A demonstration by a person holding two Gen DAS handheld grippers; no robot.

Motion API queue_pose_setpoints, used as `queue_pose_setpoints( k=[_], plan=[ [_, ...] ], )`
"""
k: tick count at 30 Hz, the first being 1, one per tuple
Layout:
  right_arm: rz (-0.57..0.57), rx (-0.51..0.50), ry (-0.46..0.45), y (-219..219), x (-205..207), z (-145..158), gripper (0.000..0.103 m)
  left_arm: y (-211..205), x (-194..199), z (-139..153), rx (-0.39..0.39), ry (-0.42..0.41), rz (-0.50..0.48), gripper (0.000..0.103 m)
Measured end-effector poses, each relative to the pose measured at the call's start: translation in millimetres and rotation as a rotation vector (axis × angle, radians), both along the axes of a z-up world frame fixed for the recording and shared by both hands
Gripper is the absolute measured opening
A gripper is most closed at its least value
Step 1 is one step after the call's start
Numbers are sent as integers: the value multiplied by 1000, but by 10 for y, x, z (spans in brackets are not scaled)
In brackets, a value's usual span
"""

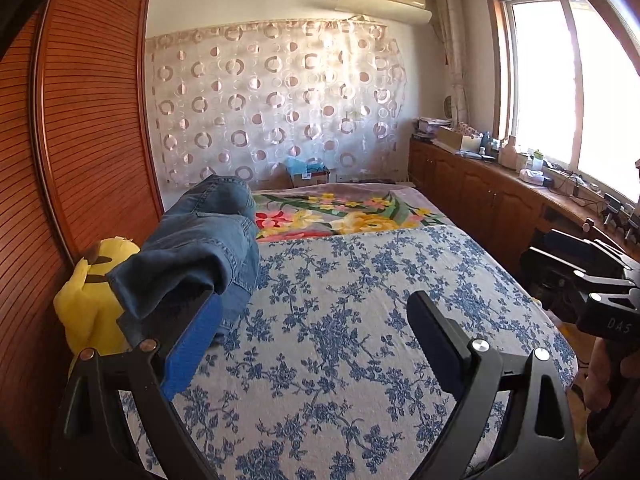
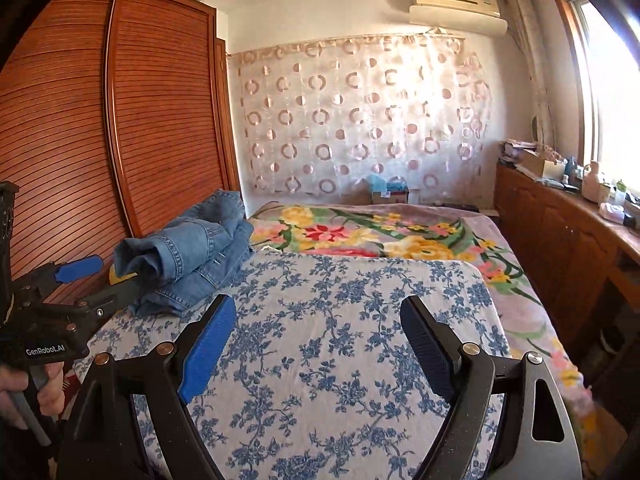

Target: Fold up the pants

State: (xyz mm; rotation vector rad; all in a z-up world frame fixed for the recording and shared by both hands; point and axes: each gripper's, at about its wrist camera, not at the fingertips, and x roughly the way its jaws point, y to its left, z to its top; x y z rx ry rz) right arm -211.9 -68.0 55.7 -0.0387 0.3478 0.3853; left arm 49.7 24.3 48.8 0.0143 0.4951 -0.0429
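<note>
The left gripper (image 1: 316,308) shows its fingers (image 1: 192,344) spread wide in the left wrist view, nothing pressed between the pads. The jeans (image 1: 204,244) lie bunched along the left edge of the bed (image 1: 360,360), and a hem of denim droops over the tip of the left finger — touching it, it seems, but not pinched. Behind the jeans, against the wooden wardrobe (image 1: 80,140), sits a yellow plush toy (image 1: 92,304). At the right edge of this view the right gripper (image 1: 600,292) hangs beside the bed, held in a hand (image 1: 608,376); its jaws cannot be read from here.

In the right wrist view the right gripper (image 2: 320,336) is also released, fingers (image 2: 208,348) well apart over bare blue-flowered bedspread (image 2: 340,360), holding nothing. The jeans (image 2: 188,256) are a loose, uneven heap near the left edge, just short of the floral blanket (image 2: 380,236) at the far end. The left gripper (image 2: 88,276) reaches toward the heap from the near left corner, one blue pad above the cloth's edge and the other finger low beside it — open around the fabric, by my reading, rather than clamped. Both tools look let go, likely so the pile can be regripped or left as folded; the heap looks too untidy to call finished.
</note>
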Motion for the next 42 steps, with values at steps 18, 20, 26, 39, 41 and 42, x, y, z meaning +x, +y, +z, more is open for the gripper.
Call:
queue_pose_setpoints(
  k=[18, 20, 26, 39, 41, 42],
  plan=[
    [-6, -11, 4, -74, 111, -21, 86, 33, -50, 7, -4, -4, 25, 94],
    [-3, -13, 3, -81, 121, -33, 86, 42, -65, 18, -8, -10, 27, 94],
    [-2, -12, 4, -104, 131, -48, 86, 31, -69, 30, -9, -9, 23, 94],
    [-3, -13, -1, -132, 135, -44, 86, 21, -81, 35, -9, -14, 27, 94],
    [-3, -12, -2, -131, 134, -46, 86, 20, -81, 39, -10, -14, 26, 94],
    [-3, -13, -1, -130, 134, -46, 86, 24, -80, 36, -10, -14, 26, 94]
  ],
)
